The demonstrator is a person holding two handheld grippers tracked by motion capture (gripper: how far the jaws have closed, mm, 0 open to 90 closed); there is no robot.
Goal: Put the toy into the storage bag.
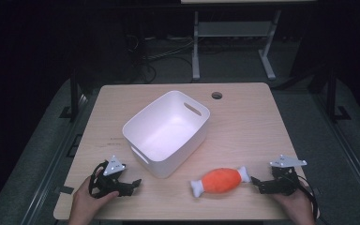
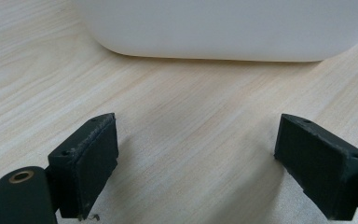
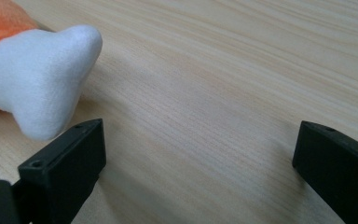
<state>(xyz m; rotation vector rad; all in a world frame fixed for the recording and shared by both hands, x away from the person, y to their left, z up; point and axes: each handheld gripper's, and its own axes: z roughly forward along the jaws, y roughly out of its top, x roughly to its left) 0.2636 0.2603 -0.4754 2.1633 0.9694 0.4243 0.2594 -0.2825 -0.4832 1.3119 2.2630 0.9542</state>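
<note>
On the table:
table [image 1: 243,117]: light wood top, cable hole near the far edge right of centre. Everything below sits on it. Dark floor and a white desk frame behind.
bin [image 1: 166,133]: white plastic tub, rounded corners, slot handles on two sides. Sits about mid-table, turned at an angle, inside looks bare. In the left gripper view its lower wall [image 2: 223,28] runs across the top, resting flat on the wood.
plush toy [image 1: 220,181]: orange body, white knobbed ends, lying on its side on the near half of the table, right of the bin and clear of it. One white end points at the right gripper. In the right gripper view that white end [image 3: 42,79] sits just above the left-hand jaw, just beside it, outside the gap; contact can't be judged.
left gripper [image 1: 133,183]: near-left corner, held in the person's left hand, pointing right toward the bin's near corner, close to it but apart. Jaws wide apart in the left gripper view [image 2: 196,163], bare wood between them.
right gripper [image 1: 255,183]: near-right, held in the person's right hand, pointing left at the toy. Jaws spread wide in the right gripper view [image 3: 198,172], bare wood between them, nothing gripped.
toy vs grippers: toy lies between the two, much nearer the right one.
</note>
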